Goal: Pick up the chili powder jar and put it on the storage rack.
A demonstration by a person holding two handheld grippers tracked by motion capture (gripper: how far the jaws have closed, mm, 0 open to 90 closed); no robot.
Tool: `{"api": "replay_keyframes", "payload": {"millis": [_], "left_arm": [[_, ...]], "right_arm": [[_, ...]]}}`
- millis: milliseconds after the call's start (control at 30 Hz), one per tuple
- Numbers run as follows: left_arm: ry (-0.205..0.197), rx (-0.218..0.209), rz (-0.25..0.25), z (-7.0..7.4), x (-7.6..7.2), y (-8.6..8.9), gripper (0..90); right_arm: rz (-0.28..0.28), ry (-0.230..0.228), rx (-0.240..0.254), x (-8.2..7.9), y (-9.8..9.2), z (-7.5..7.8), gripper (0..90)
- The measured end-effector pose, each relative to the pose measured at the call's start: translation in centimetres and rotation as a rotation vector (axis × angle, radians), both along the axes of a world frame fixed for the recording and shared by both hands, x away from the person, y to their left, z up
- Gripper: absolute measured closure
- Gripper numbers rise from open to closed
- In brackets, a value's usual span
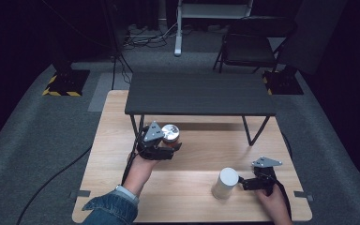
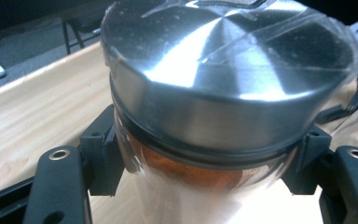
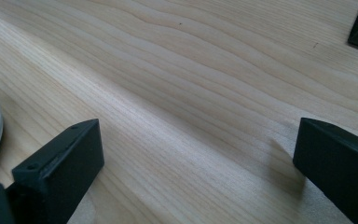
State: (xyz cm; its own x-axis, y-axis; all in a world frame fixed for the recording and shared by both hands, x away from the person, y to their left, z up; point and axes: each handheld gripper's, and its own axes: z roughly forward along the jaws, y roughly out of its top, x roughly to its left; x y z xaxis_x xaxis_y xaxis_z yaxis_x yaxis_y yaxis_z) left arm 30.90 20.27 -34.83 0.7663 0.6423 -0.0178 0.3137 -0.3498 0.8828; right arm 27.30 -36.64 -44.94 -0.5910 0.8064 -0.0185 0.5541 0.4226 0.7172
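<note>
My left gripper (image 1: 168, 146) clamps a steel-lidded jar (image 2: 223, 93) at 10 o'clock on the table (image 1: 201, 197). My right gripper (image 3: 196, 163) gapes empty, a white cylinder (image 1: 225, 183) at its 9 o'clock.

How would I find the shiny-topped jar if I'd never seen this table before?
Start at the light wooden table and find the small black shelf standing on its far half. Just in front of the shelf's left leg, the left claw grips a clear jar with something orange-brown inside. Its shiny silver lid sets it apart from the plain white cylinder near the right claw.
</note>
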Motion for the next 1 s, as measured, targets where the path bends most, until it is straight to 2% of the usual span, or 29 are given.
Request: {"api": "replay_keyframes", "payload": {"millis": [267, 433, 633, 1000], "left_arm": [[0.0, -0.008, 0.004, 2.2, 0.6, -0.3, 29.5], [-0.019, -0.001, 0.008, 3.5, 0.9, -0.6, 29.5], [-0.016, -0.022, 0.015, 4.8, 1.6, -0.7, 29.5], [-0.048, -0.058, -0.002, 7.2, 2.4, -1.1, 29.7]], "right_arm": [[0.0, 0.0, 0.0, 0.0, 0.0, 0.0, 1.6], [0.0, 0.0, 0.0, 0.0, 0.0, 0.0, 1.6], [0.002, 0.0, 0.0, 0.0, 0.0, 0.0, 1.6], [0.004, -0.001, 0.0, 0.1, 0.0, 0.0, 1.6]]}}
